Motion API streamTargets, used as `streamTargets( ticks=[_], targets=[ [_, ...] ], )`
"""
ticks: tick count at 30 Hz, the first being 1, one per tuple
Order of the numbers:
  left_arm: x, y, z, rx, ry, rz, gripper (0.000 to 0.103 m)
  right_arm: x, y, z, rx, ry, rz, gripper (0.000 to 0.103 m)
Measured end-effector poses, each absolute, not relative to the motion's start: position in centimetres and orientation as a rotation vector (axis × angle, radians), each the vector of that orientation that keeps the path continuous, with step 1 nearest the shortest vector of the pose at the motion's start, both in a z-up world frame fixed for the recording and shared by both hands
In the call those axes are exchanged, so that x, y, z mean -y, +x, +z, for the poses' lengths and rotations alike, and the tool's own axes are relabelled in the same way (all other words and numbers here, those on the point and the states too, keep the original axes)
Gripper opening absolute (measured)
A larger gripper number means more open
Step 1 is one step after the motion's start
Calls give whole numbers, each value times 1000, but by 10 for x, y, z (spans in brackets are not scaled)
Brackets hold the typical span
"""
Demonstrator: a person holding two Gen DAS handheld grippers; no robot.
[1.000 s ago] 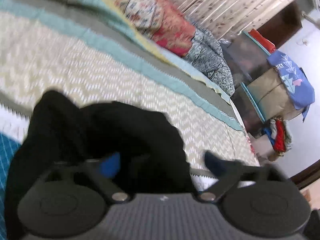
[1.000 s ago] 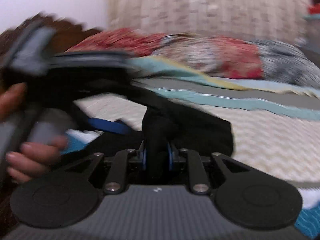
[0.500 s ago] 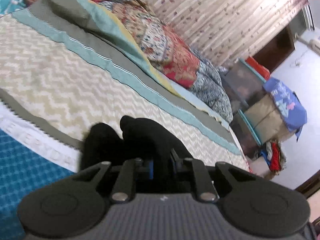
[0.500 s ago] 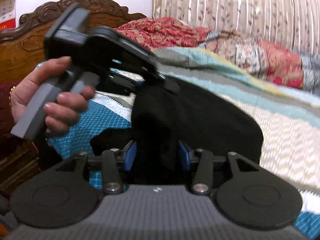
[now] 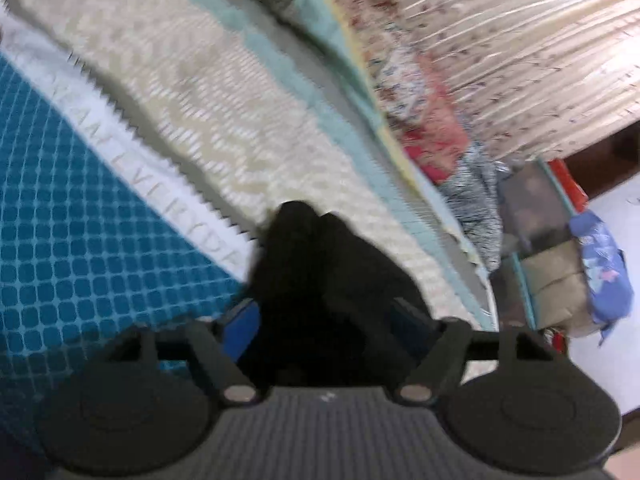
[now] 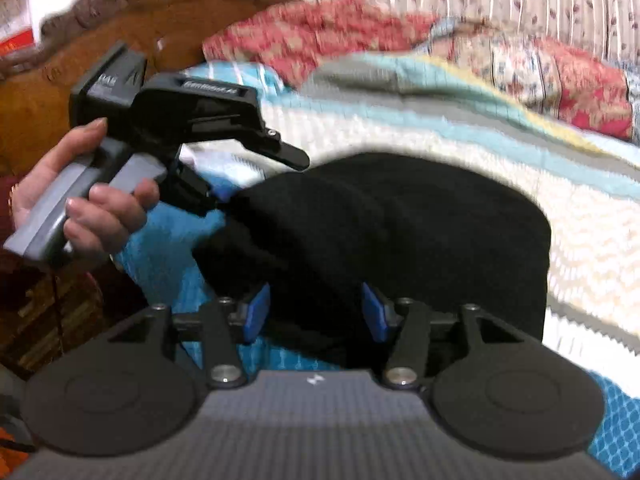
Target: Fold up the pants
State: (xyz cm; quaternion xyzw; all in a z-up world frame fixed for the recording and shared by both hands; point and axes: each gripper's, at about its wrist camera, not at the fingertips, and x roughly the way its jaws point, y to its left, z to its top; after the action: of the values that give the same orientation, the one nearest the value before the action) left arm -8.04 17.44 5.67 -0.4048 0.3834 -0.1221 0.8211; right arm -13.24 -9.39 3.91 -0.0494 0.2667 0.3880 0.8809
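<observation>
The black pants lie bunched on the bed, over its cream zigzag cover and blue checked cloth. Your left gripper has just been opening its jaws; they stand apart with pants fabric between them, unpressed. Your right gripper has also been opening, blue pads clear of the fabric between. Your left hand holds its handle.

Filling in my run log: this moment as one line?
pants: bunched on bed | left hand-held gripper: jaws opening, cloth between | right hand-held gripper: same
</observation>
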Motion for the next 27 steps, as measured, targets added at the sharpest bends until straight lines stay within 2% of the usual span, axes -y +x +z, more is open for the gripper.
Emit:
streamTargets(
  ticks=[4, 6, 8, 9, 10, 11, 18, 21, 23, 26, 27],
  targets=[
    [-152, -85, 70, -829, -755, -332, 78, 77, -134, 44, -549, -93, 890, 54],
    [-140, -84, 67, -865, -693, -350, 72, 62, -133, 40, -563, -126, 908, 54],
    [-127, -82, 59, -927, -638, -359, 45, 49, -131, 36, -586, -138, 933, 54],
    [-123, -82, 55, -948, -621, -365, 25, 44, -128, 36, -590, -142, 939, 54],
    [-122, -83, 52, -947, -622, -368, 18, 40, -129, 37, -595, -144, 946, 54],
    [-125, -87, 52, -933, -638, -375, 15, 38, -129, 38, -599, -143, 946, 54],
    [-143, -98, 99, -770, -718, -488, 13, 65, -128, 68, -507, -25, 966, 54],
    [-161, -103, 103, -744, -702, -459, 13, 64, -126, 67, -520, -16, 976, 54],
    [-171, -101, 83, -818, -704, -404, 13, 58, -118, 53, -596, -22, 953, 54],
    [-174, -94, 26, -995, -771, -329, 14, 50, -93, 19, -829, 36, 925, 54],
    [-174, -95, 15, -998, -803, -324, 16, 50, -90, 14, -872, 58, 917, 53]
  ],
)
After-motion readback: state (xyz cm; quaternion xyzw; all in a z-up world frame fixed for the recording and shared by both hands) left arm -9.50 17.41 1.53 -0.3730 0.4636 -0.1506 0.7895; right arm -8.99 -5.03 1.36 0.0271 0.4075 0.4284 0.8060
